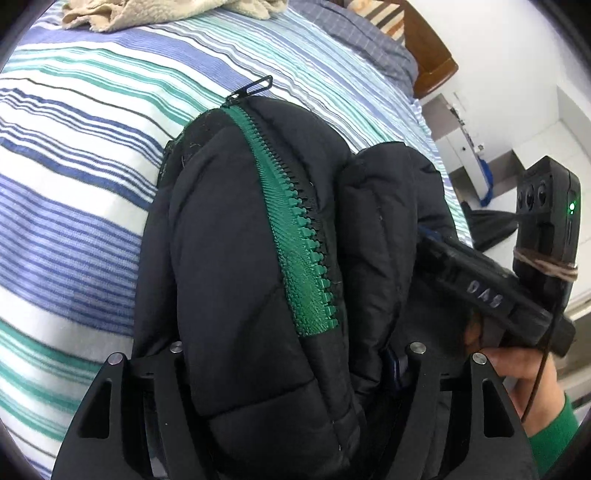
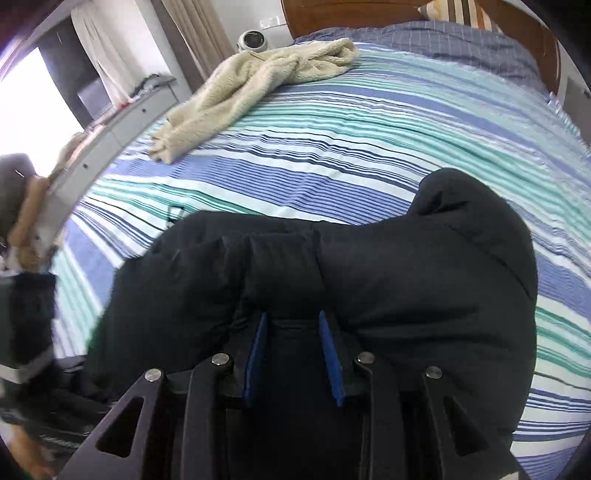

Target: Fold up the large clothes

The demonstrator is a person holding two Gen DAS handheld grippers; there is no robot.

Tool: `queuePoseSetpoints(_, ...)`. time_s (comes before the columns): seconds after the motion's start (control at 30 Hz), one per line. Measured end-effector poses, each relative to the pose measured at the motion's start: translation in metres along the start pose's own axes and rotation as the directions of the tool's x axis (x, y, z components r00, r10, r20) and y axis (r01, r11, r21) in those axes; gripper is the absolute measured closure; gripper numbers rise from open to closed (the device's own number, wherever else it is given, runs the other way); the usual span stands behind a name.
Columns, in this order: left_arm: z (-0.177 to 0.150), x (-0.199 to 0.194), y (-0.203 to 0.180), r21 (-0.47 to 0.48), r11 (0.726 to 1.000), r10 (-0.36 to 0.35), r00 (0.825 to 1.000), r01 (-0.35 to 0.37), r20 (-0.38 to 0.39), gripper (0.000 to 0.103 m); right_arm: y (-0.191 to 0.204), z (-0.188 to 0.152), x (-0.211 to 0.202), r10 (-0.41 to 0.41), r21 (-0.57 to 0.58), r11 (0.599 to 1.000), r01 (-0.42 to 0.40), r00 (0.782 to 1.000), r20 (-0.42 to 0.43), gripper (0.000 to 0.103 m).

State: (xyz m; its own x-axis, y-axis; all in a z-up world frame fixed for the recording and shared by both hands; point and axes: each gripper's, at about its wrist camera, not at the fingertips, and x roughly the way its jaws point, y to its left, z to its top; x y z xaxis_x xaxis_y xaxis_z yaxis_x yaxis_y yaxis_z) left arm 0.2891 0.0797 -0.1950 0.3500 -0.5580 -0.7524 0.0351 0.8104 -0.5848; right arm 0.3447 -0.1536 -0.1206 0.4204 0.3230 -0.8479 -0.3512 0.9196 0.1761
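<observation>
A black puffer jacket with a green zipper lies bunched on the striped bed. It fills the space between my left gripper's jaws, and its thick fold hides the fingertips of my left gripper. In the right wrist view the jacket is a dark mound. My right gripper has blue pads closed on a thick fold of it. The right gripper also shows in the left wrist view, held by a hand at the jacket's right side.
A cream fleece garment lies at the far side of the striped bedsheet. A wooden headboard and grey pillow are beyond. A white cabinet runs along the bed's left side. Floor and furniture show right of the bed.
</observation>
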Motion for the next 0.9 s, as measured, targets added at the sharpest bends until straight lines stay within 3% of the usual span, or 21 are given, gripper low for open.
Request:
queuePoseSetpoints(0.2,0.001,0.004,-0.001,-0.002,1.0,0.013,1.0,-0.013,0.006,0.032,-0.008,0.006,0.022,0.02,0.042,0.999,-0.021,0.999,0.032,0.076)
queuePoseSetpoints(0.37,0.0,0.001,-0.003,0.001,1.0,0.028,1.0,-0.028,-0.002,0.031,0.003,0.014,0.031,-0.023,0.014,1.0,0.023,0.999,0.039,0.076)
queuePoseSetpoints(0.5,-0.004,-0.002,-0.003,0.029,0.999,0.032,0.999,-0.032,-0.008,0.031,0.012,0.009,0.013,-0.012,-0.009,1.0,0.012,0.999,0.043,0.073)
queuePoseSetpoints(0.57,-0.004,-0.004,0.0,0.033,0.999,0.022,1.0,-0.022,-0.016,0.031,0.015,0.005,-0.01,0.003,-0.029,1.0,-0.002,1.0,0.03,0.073)
queuePoseSetpoints(0.67,-0.002,-0.006,0.001,0.049,0.999,0.021,0.999,-0.019,-0.036,0.031,0.018,-0.014,-0.062,0.019,-0.035,0.999,-0.017,0.997,0.079,0.073)
queuePoseSetpoints(0.77,0.0,-0.005,-0.001,0.058,0.998,0.022,0.999,-0.02,-0.041,0.031,0.032,-0.048,-0.11,0.141,-0.059,0.989,-0.135,0.983,0.121,0.071)
queuePoseSetpoints(0.83,-0.001,-0.005,0.002,0.056,0.998,0.012,0.999,-0.01,-0.035,0.031,0.049,-0.071,-0.123,0.267,-0.079,0.963,-0.258,0.955,0.132,0.071)
queuePoseSetpoints(0.9,-0.002,-0.006,0.005,0.047,0.999,-0.001,1.0,0.002,-0.028,0.031,0.065,-0.092,-0.111,0.378,-0.081,0.925,-0.372,0.922,0.083,0.07)
